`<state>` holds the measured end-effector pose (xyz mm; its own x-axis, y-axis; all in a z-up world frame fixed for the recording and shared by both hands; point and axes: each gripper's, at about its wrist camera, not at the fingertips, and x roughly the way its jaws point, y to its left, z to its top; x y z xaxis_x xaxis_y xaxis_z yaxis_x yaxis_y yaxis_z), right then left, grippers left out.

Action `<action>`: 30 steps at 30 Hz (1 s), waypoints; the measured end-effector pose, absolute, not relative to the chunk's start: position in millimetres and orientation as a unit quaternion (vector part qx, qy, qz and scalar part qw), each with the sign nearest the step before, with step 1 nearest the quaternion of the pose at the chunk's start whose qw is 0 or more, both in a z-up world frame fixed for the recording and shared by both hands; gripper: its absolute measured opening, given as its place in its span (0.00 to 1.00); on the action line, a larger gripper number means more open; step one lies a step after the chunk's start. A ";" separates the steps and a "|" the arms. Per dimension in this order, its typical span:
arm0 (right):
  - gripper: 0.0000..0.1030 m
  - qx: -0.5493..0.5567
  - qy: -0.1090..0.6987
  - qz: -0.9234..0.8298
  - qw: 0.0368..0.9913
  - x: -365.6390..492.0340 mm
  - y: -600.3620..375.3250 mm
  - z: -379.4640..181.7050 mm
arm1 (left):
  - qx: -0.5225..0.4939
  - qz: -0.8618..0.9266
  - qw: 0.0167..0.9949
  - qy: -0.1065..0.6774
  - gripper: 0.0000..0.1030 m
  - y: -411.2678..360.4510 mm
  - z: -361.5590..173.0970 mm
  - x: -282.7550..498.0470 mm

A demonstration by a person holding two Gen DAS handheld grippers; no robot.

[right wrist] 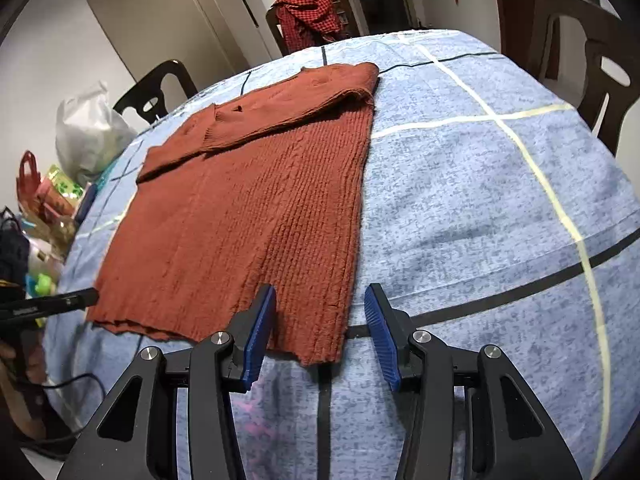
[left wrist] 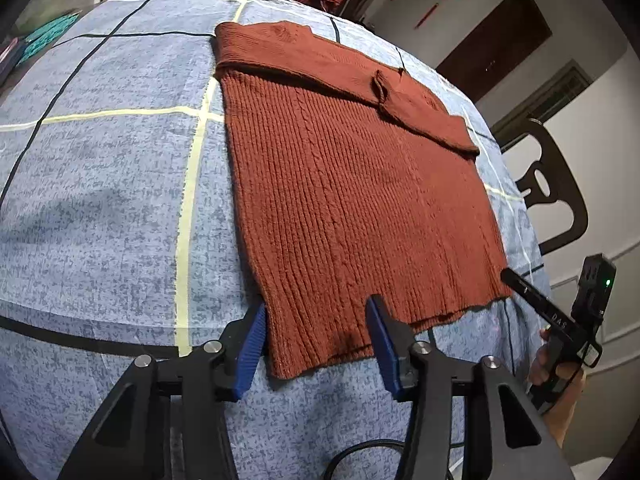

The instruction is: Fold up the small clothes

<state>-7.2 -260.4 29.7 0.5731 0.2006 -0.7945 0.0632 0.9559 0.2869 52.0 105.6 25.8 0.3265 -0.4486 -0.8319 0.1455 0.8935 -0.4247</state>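
A rust-brown ribbed knit sweater lies flat on the blue checked cloth, its sleeves folded across the chest at the far end. My left gripper stands open over the hem's near left corner, blue pads on either side of the fabric and not pressing it. My right gripper is open over the hem's near right corner in the same way. Each gripper shows in the other's view as a black finger at the hem's far corner: the right gripper and the left gripper.
Dark chairs stand around the table. A red checked garment hangs over a far chair. Plastic bags and clutter crowd the left edge in the right wrist view. A person's hand holds the right gripper.
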 end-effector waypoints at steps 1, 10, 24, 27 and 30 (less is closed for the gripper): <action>0.44 0.145 0.460 0.041 0.875 -7.5 -260.4 29.7 | -0.141 -0.185 0.802 0.550 0.48 105.7 25.5 52.1; 0.21 0.171 0.464 0.075 0.866 -10.5 -265.9 25.7 | -0.162 -0.178 0.797 0.555 0.37 108.3 21.9 53.3; 0.19 0.232 0.458 0.091 0.853 -14.0 -283.8 19.3 | -0.192 -0.186 0.779 0.567 0.20 112.6 14.7 55.7; 0.19 0.246 0.462 0.096 0.846 -11.0 -286.8 19.0 | -0.186 -0.183 0.782 0.566 0.19 111.3 15.6 55.1; 0.18 0.241 0.467 0.095 0.845 -9.6 -284.9 20.6 | -0.179 -0.183 0.784 0.566 0.14 109.8 15.9 55.7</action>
<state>-9.6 -284.9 20.6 0.5453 0.3848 -0.7447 0.0648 0.8664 0.4952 55.7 109.8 15.9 0.2924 -0.4893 -0.8216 0.0833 0.8689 -0.4879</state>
